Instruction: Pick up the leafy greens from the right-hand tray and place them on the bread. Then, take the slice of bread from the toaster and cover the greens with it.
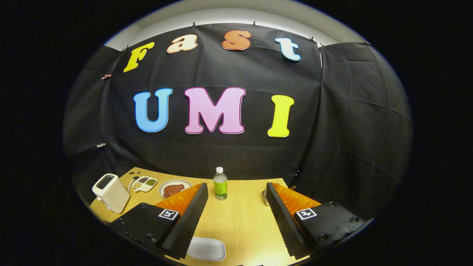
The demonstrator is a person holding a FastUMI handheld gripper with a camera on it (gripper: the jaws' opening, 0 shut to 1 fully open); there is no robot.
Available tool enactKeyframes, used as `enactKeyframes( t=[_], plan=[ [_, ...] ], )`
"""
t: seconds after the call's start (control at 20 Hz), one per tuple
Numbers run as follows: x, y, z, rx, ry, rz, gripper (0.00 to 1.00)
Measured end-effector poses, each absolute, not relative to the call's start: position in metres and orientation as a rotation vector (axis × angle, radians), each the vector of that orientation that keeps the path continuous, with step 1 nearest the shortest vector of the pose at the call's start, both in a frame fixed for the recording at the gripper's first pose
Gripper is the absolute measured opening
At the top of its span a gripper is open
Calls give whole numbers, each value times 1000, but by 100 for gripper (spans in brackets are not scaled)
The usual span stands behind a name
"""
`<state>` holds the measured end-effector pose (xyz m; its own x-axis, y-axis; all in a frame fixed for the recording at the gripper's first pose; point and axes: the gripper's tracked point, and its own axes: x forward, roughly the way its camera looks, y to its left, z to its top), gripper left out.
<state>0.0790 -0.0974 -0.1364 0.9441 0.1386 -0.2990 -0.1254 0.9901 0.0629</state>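
Note:
My gripper (237, 186) hangs open above a wooden table (240, 221), with nothing between its widely spread fingers. A cream toaster (111, 192) stands at the table's far left, beyond the left finger; its top slot looks dark and I cannot make out a slice in it. To the right of the toaster lies a round white plate (174, 189) holding a reddish-brown food item, partly hidden by the left finger. A white rectangular tray (206, 248) lies close below, just inside the left finger, and its visible part is bare.
A green-labelled bottle (220, 183) with a white cap stands upright ahead, between the fingertips and nearer the left one. A small white divided dish (145, 183) with green and brown fillings sits between toaster and plate. A small object (265, 195) peeks from behind the right finger.

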Motion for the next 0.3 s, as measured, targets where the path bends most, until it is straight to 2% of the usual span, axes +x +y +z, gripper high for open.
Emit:
enactKeyframes(
  t=[0.3],
  plan=[
    [88,-95,-151,15,320,156,99]
  ],
)
